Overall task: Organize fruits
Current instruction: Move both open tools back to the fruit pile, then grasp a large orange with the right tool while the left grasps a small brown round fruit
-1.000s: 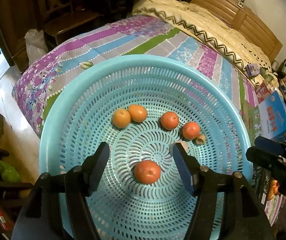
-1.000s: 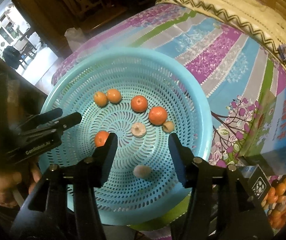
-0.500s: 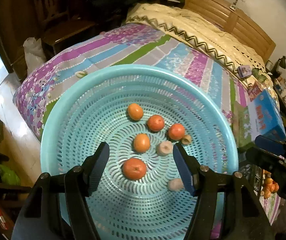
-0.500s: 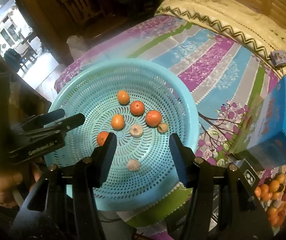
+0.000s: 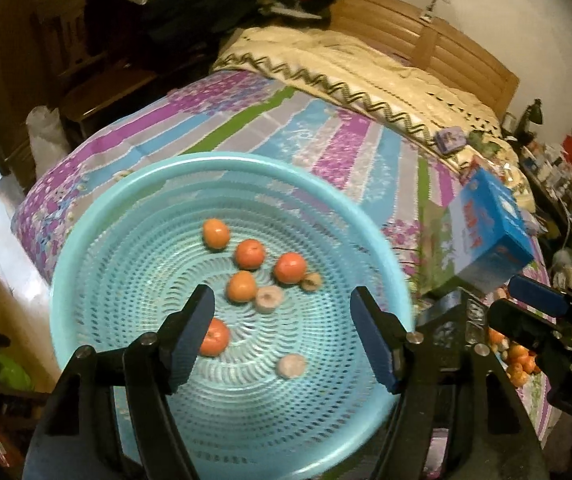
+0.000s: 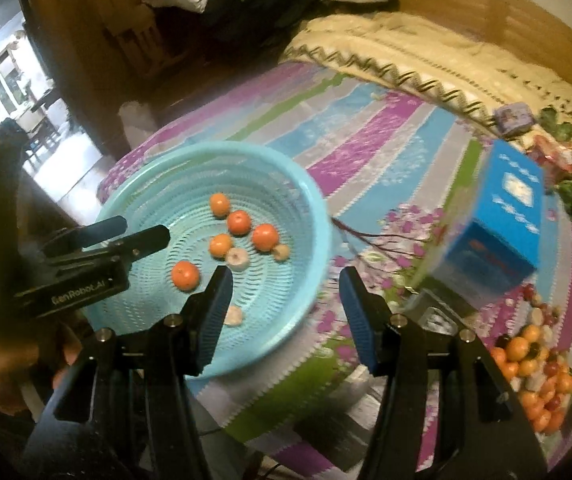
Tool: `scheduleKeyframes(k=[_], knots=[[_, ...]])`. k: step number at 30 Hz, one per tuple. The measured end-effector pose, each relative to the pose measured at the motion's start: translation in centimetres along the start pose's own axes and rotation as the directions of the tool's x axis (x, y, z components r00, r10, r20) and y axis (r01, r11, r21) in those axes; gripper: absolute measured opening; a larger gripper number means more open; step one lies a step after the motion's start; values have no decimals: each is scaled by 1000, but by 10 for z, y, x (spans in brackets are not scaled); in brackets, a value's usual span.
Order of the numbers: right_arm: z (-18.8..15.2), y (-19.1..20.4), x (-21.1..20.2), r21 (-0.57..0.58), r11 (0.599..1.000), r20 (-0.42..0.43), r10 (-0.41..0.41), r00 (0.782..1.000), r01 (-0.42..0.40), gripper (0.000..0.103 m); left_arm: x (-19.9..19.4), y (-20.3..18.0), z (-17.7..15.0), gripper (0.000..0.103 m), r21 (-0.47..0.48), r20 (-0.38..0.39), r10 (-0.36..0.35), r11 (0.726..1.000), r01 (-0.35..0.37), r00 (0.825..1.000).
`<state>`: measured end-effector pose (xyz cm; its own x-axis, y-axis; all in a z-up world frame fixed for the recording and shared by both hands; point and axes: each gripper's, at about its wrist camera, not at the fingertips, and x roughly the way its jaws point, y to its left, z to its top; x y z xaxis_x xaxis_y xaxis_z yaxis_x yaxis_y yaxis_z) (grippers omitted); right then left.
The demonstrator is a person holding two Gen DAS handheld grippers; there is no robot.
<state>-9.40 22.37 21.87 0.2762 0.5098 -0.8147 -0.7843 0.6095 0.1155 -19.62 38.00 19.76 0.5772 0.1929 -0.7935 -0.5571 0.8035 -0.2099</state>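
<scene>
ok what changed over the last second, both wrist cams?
Both views have pulled back from the blue basket: it shows smaller, and more bedspread and the fruit pile have come into view. One orange rolled from the far pair toward the centre, beside a pale fruit. Nothing was grasped or released. The left gripper and right gripper stayed open and empty; the other fruits kept their spots.

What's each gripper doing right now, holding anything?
Left gripper: open, empty, above the blue basket.
Right gripper: open, empty, over the basket's near edge.
</scene>
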Motion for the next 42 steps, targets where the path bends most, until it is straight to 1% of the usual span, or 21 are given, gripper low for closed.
scheduleKeyframes(k=[2,4,7,8,10,11,13,16,19,22,25,29,35,42], knots=[[-6,-8,-10,6,1000,26,-30,999,30,57,-4,-11,-1,72,14,16,-7,1000,7,1000],[-12,-17,-19,22,999,48,-41,998,40,57,-9,-23,-3,72,27,25,-24,999,23,999],[-30,-40,-34,74,995,82,-71,994,65,60,-13,-59,-16,72,110,27,-68,992,65,997],[-38,-47,-38,91,993,88,-79,993,71,60,-12,-77,-24,72,151,12,-89,985,87,996],[-53,-62,-49,122,988,99,-107,989,94,61,-8,-117,-45,72,242,-31,-147,959,150,989],[-64,-72,-56,140,984,101,-129,987,114,61,-5,-134,-55,72,279,-51,-160,946,168,986],[-81,-91,-68,174,975,95,-160,983,142,65,0,-159,-70,72,321,-89,-184,925,203,979],[-108,-124,-88,249,947,66,-225,972,202,71,10,-197,-92,72,375,-150,-223,888,264,963],[-133,-153,-105,341,911,38,-258,965,231,72,15,-220,-102,72,396,-184,-251,866,306,950],[-153,-170,-112,404,886,26,-259,966,227,73,16,-232,-106,72,395,-204,-277,855,337,939],[-165,-176,-109,428,876,8,-253,967,225,73,15,-238,-109,72,399,-201,-280,852,339,939],[-174,-176,-104,422,883,0,-225,974,204,73,16,-238,-109,72,389,-204,-273,859,334,940],[-177,-175,-102,412,893,9,-204,979,182,73,22,-235,-109,72,364,-215,-271,869,335,938],[-186,-178,-96,420,889,-17,-190,982,179,74,23,-234,-109,72,350,-220,-279,872,343,935]])
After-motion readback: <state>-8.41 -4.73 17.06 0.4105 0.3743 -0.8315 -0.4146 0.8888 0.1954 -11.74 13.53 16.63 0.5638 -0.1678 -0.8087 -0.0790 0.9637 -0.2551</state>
